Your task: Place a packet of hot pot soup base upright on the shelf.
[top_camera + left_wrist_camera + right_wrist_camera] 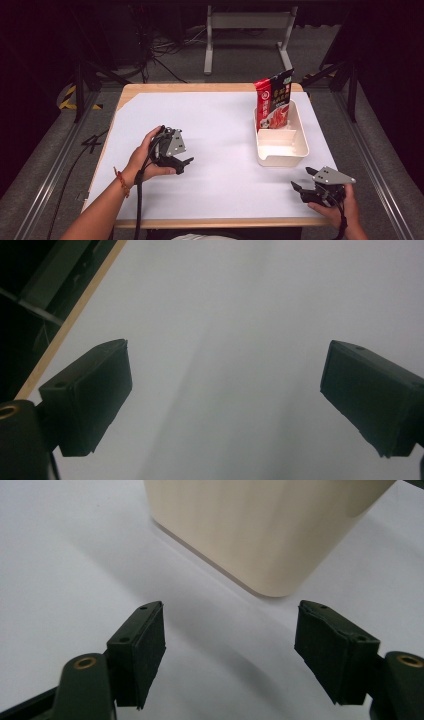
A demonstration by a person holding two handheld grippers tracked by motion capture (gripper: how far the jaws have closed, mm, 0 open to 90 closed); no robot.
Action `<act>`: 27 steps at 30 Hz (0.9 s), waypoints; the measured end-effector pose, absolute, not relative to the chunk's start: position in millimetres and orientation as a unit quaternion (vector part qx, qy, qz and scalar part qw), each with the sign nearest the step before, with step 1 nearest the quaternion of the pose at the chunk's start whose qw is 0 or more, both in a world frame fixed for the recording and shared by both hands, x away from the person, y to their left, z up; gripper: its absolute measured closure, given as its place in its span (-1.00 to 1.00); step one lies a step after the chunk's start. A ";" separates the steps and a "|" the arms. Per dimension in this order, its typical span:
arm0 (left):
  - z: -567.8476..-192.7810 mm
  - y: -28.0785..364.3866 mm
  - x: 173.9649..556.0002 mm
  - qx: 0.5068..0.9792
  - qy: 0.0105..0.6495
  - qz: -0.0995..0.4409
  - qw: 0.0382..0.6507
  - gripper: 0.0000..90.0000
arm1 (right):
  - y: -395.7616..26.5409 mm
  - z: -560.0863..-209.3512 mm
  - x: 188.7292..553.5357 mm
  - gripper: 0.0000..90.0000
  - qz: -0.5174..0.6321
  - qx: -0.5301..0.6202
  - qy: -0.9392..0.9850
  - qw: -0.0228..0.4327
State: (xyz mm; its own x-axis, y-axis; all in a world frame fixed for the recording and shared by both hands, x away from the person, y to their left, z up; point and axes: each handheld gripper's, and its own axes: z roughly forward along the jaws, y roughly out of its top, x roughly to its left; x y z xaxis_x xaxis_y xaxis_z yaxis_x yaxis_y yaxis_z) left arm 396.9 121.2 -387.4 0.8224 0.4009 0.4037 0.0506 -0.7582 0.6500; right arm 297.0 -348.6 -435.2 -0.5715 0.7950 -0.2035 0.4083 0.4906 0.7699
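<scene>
High view: two open grippers low on the sheet, red pouch upright in the tub

High view puts the left gripper (184, 165) left of centre, held in a hand (142, 159) whose forearm runs down to the bottom left corner. Its jaws are spread and hold nothing, and they point toward the right of the frame. A cable (138, 200) drops from it to the bottom edge. The right gripper (303, 179) sits at the lower right, near the front edge of the table (150, 89), with its grey plate (334, 175) on top; its jaws are likewise released and empty, and they point to the upper left.

A cream tub (281, 150) lies right of centre, just above the right gripper and well apart from the left one. The red pouch (273, 102) stands upright in the far end of the tub, its top rising above the rim; the near end of the tub looks bare. A white sheet (220, 145) covers most of the tabletop.

Left gripper view has both black jaws wide apart at the lower corners over plain white sheet (225, 340), with the wooden table edge (75, 315) slanting through the upper left.

Right gripper view shows the jaws parted at the bottom, with a rounded corner of the tub (260, 530) at the top centre, near them but not touching
</scene>
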 end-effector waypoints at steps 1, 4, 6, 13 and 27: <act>-389.6 124.0 395.8 0.899 0.128 0.269 0.322 -0.84 | -348.3 -435.3 297.0 -0.38 0.345 0.368 0.816 0.281; -396.5 133.7 392.9 0.899 0.136 0.267 0.318 -0.83 | -348.1 -435.0 296.4 -0.39 0.344 0.367 0.817 0.283; -399.0 139.4 391.4 0.899 0.138 0.269 0.317 -0.83 | -348.6 -434.6 296.5 -0.40 0.345 0.367 0.816 0.284; -409.3 167.0 382.8 0.891 0.164 0.268 0.327 -0.83 | -347.2 -434.8 296.4 -0.41 0.343 0.364 0.818 0.285; -433.1 228.6 360.9 0.868 0.233 0.248 0.362 -0.83 | -346.2 -434.6 296.2 -0.43 0.342 0.362 0.818 0.287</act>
State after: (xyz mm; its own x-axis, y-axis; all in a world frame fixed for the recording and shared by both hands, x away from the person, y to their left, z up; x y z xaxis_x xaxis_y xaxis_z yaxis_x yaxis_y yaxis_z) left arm 360.9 228.6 -433.1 0.7677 0.5848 0.2620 0.2254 -0.6291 0.7439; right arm 296.2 -346.2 -434.6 -0.5721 0.7895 -0.2222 0.3962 0.5032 0.7680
